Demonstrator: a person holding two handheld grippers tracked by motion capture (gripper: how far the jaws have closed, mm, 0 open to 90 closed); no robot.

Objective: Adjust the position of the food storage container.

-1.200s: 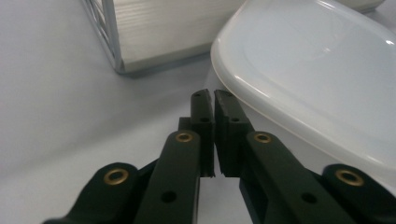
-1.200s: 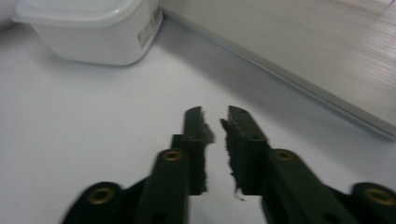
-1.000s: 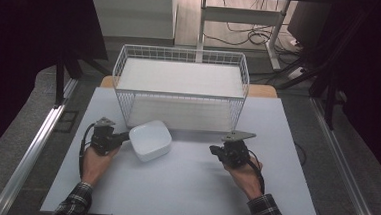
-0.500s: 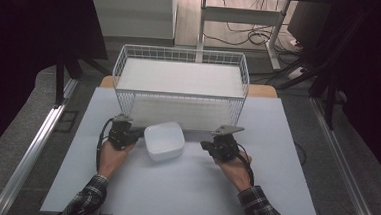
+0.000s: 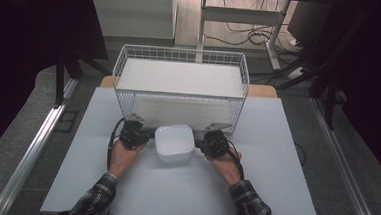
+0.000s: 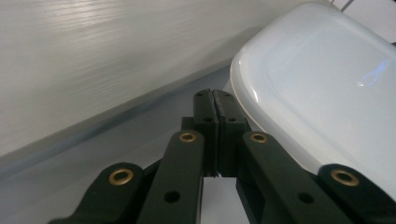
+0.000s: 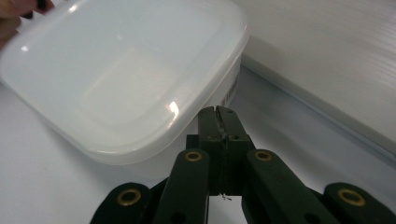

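Observation:
A white square lidded plastic container (image 5: 174, 142) rests on the table just in front of the wire basket. My left gripper (image 5: 146, 136) is shut with nothing between its jaws, its tip against the container's left side. In the left gripper view the closed jaws (image 6: 214, 100) sit beside the container's rounded edge (image 6: 317, 93). My right gripper (image 5: 200, 144) is also shut on nothing and meets the container's right side. Seen from the right gripper view, the closed tips (image 7: 218, 116) lie at the container's corner (image 7: 126, 79).
A white wire basket (image 5: 181, 62) with a white board inside stands at the back of the light table (image 5: 273, 192). Its front wall is close behind the container and both grippers. Metal rails run along both sides of the table.
Both hands have moved inward toward the table's middle. The container has slid right from the left side, and the right gripper has come in to its right side.

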